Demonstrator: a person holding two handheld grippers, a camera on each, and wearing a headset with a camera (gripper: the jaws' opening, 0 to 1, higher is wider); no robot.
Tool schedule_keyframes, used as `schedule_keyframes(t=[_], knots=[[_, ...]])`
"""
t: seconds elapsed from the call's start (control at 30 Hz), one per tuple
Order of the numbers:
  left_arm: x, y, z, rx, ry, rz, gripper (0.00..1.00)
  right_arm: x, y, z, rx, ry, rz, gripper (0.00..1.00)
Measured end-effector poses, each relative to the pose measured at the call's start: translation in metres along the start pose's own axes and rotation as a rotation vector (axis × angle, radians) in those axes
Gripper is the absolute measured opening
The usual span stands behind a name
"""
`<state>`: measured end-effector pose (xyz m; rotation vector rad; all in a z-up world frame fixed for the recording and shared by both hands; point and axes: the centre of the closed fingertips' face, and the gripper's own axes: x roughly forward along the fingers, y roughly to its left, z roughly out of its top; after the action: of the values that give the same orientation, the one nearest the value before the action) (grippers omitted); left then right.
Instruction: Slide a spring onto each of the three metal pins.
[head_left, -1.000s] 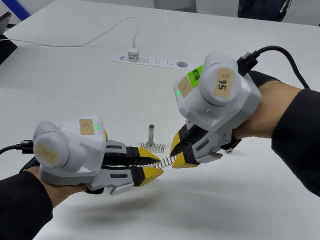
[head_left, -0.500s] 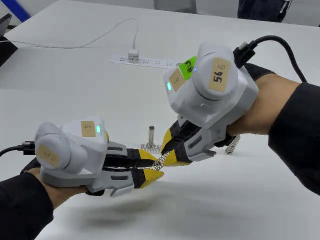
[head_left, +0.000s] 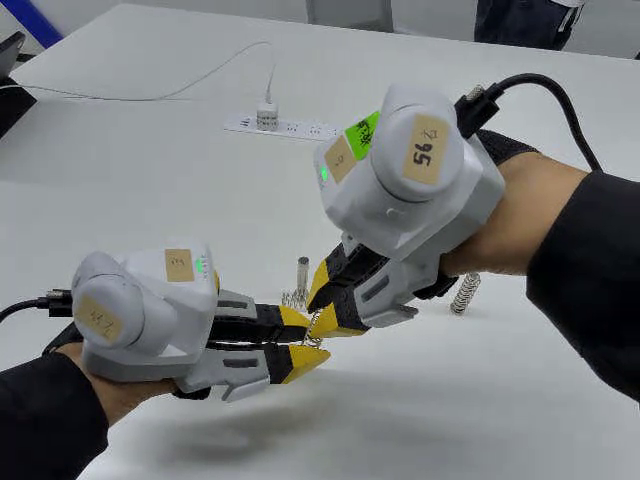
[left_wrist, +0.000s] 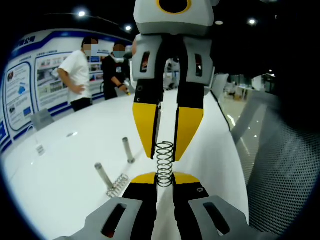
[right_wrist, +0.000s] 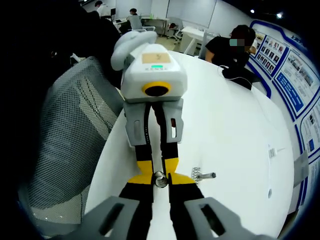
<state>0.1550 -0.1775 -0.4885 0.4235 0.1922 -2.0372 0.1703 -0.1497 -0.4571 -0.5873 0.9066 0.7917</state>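
Observation:
A small steel spring hangs over the white table between my two grippers. My left gripper comes in from the lower left, shut on one end of the spring. My right gripper reaches down from the upper right, its yellow jaws closed on the other end. In the left gripper view the right gripper faces me head-on. A metal pin stands just behind the jaws with a second spring lying at its foot. Two pins stand upright. A third spring lies under my right wrist.
A white power strip with a plugged charger and cable lies at the back of the table. People stand beyond the table. A mesh chair is beside the table's edge.
My right gripper has moved left and down toward the left gripper. The stretch of spring showing between the jaws has become much shorter. The left gripper has barely moved.

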Motion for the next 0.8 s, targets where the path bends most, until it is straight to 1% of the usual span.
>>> schedule_keyframes(t=[0.13, 0.23, 0.47, 0.8], knots=[[0.0, 0.0, 0.0, -0.002, -0.003, -0.002, 0.11, 0.0, 0.0, -0.003, 0.022, 0.006, 0.003, 0.16], [0.0, 0.0, 0.0, -0.005, -0.005, -0.002, 0.11, 0.001, 0.001, -0.006, 0.034, 0.01, 0.008, 0.16], [0.001, 0.0, 0.001, -0.003, -0.012, -0.003, 0.11, 0.007, 0.002, -0.011, 0.047, 0.017, 0.016, 0.15], [0.002, -0.001, 0.003, 0.002, -0.015, -0.002, 0.11, 0.008, 0.002, -0.011, 0.056, 0.015, 0.013, 0.12]])
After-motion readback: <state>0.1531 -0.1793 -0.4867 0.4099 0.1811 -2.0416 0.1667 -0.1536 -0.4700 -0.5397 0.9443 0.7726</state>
